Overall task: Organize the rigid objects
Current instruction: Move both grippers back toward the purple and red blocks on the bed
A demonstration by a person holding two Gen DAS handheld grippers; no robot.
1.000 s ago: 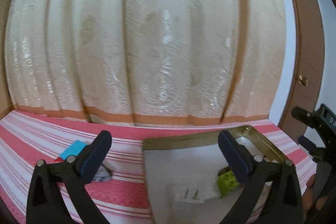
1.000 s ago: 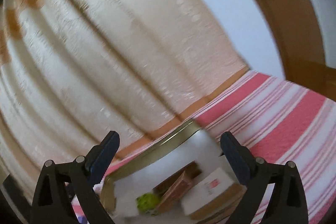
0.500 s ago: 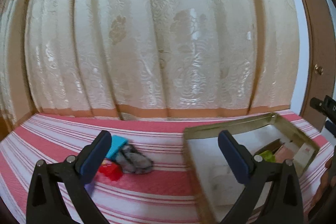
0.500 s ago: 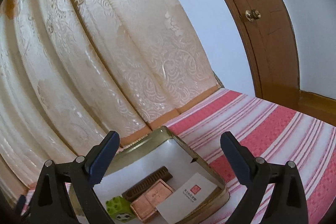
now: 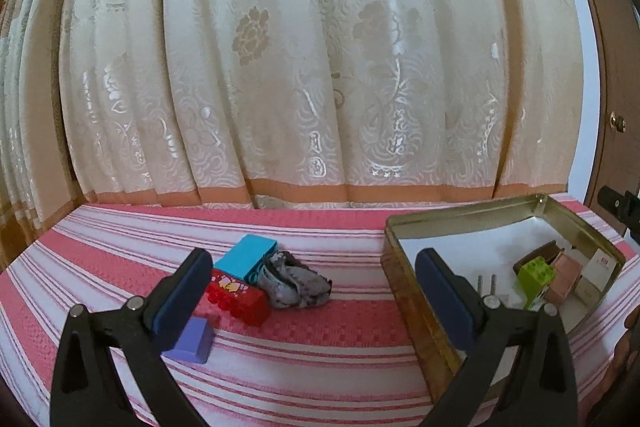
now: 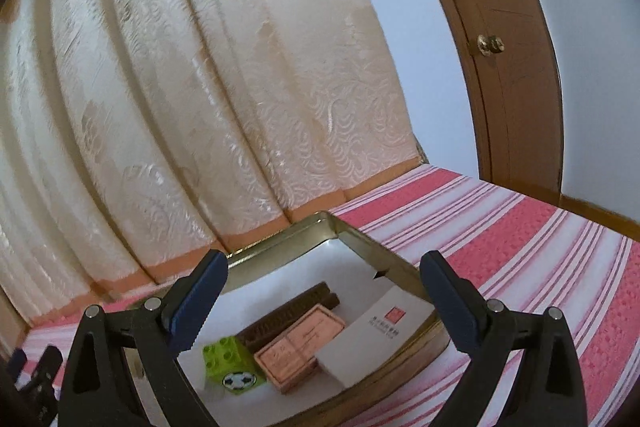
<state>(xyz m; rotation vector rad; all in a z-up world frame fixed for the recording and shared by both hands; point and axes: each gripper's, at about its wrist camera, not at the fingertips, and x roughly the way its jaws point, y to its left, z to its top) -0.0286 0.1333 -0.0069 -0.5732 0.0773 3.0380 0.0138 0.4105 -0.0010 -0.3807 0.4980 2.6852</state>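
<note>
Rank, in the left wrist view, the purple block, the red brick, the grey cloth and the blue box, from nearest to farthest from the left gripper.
Both fingers of the left gripper stand wide apart.
1. purple block, beside its left finger.
2. red brick, just beyond.
3. grey cloth, right of the brick.
4. blue box, farthest back, toward the curtain.

bare striped cloth [image 5: 340, 323] lies between red block [image 5: 240, 297] and tin [image 5: 404, 291].

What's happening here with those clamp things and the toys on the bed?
Someone is tidying hard items into a metal tin on the striped bedspread. Both the left gripper and right gripper are open and empty. A green block, pink box and white card are already inside; a red block, blue block and purple block wait outside.
</note>
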